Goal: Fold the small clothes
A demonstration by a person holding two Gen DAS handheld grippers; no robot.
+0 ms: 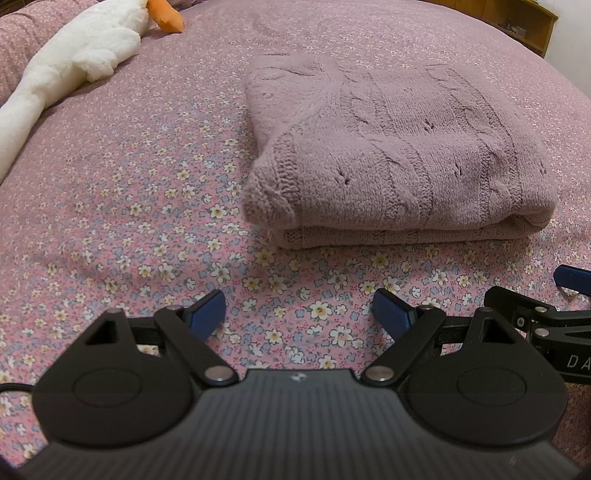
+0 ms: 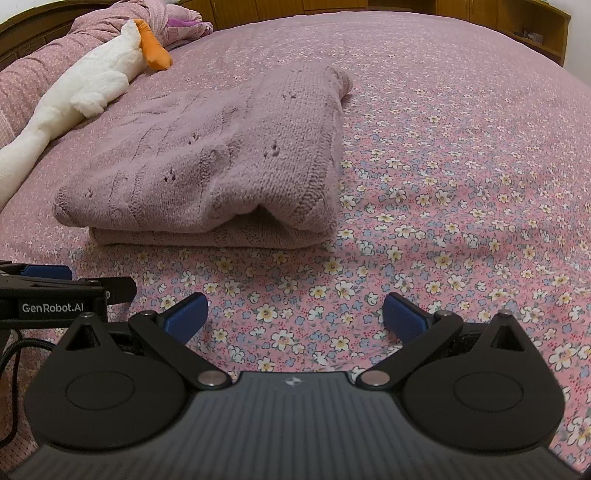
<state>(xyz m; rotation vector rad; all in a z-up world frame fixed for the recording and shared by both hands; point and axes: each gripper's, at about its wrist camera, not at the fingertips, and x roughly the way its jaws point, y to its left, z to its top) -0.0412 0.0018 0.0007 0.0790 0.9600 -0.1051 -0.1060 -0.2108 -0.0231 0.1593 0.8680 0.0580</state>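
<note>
A mauve knitted sweater [image 1: 399, 155] lies folded in a flat stack on the flowered bedspread [image 1: 129, 206]. It also shows in the right wrist view [image 2: 207, 166], ahead and to the left. My left gripper [image 1: 299, 314] is open and empty, hovering over the bedspread a short way in front of the sweater's near edge. My right gripper [image 2: 295, 317] is open and empty, in front of the sweater's right corner. Each gripper shows at the edge of the other's view: the right one [image 1: 554, 321] and the left one [image 2: 55, 291].
A white plush goose with an orange beak [image 1: 81, 55] lies along the far left of the bed; it also shows in the right wrist view [image 2: 92, 85]. Wooden furniture [image 2: 532, 22] stands behind the bed. A bunched quilt [image 2: 140, 14] lies at the headboard.
</note>
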